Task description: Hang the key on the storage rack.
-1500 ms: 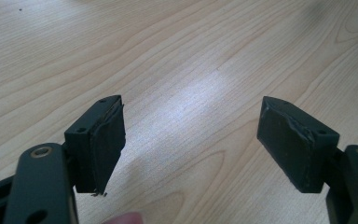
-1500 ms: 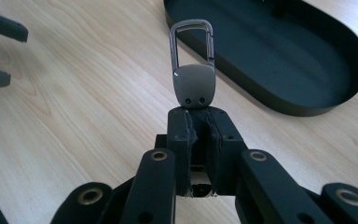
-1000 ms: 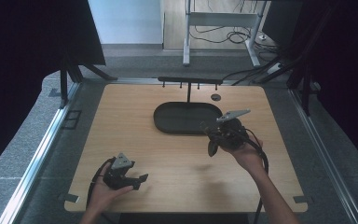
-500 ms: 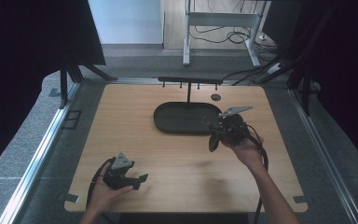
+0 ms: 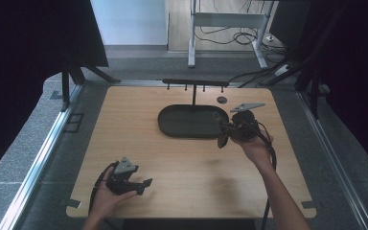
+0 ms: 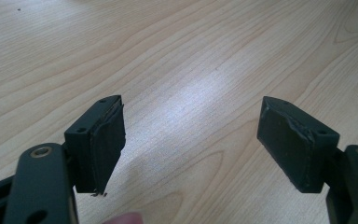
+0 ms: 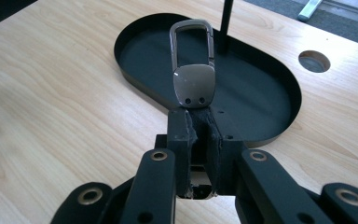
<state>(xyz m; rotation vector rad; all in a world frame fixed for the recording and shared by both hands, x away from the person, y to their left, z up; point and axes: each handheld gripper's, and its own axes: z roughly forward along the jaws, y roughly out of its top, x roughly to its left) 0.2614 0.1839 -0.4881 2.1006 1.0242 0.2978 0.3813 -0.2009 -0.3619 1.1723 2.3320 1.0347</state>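
Observation:
My right gripper [image 7: 199,114] is shut on the flat end of a silver metal key clip [image 7: 193,70], whose loop points out over a black oval tray [image 7: 270,135]. In the high view, this gripper [image 5: 222,130] hovers at the right end of the tray [image 5: 182,122], pointing left. A thin black post [image 7: 226,23] rises from the tray and carries a bar with small hooks [image 5: 195,83]. Near the table's front left, my left gripper [image 5: 143,184] sits low with its jaws wide apart. Nothing but bare wood lies between its pads [image 6: 100,144].
A round hole [image 5: 222,99] is set in the wooden tabletop behind the tray's right end. Metal rails run along the left and right table edges. Cables and a metal frame stand on the floor beyond the far edge.
My right hand has drifted a little right and away with the key clip, toward the tray's right end. The left hand has stayed put.

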